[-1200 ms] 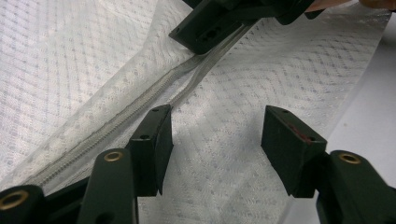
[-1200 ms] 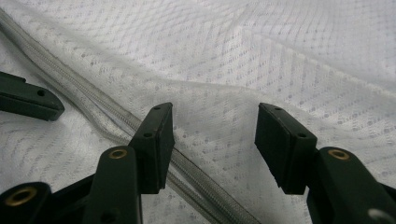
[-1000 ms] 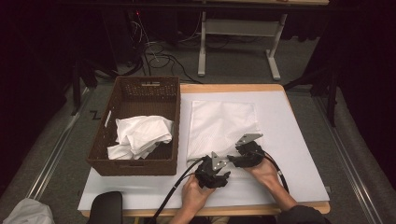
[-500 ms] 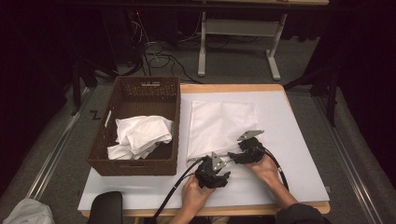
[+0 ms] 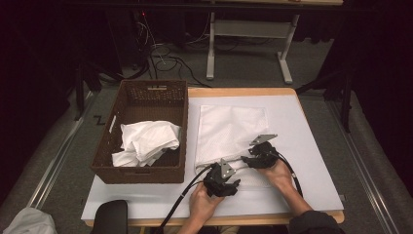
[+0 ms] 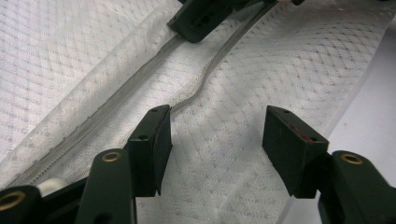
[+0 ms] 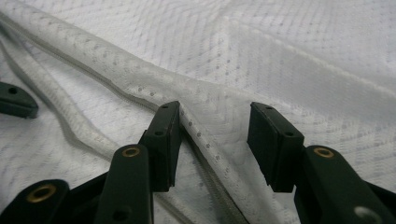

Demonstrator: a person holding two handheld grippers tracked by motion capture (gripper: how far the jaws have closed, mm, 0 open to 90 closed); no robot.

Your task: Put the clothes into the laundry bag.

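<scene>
- Mesh bag (image 5: pixel 233 131): white, zippered, flat on the counter (image 5: pixel 311 146), right of the basket (image 5: pixel 146 170) with white cloth (image 5: pixel 146 141).
- Left gripper (image 6: pixel 217 135): fingers apart over the bag's near edge, beside the zipper (image 6: pixel 116 105).
- Right gripper (image 7: pixel 214 135): fingers just been closing, still apart, straddling a raised fold.

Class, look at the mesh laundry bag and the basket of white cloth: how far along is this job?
Done: the white mesh laundry bag lies flat on the table, its zipper already parted. In hand: both open grippers, left and right, straddle the zipper edges, the right's jaws just closing. Left: the white cloth still sits in the wicker basket.
</scene>
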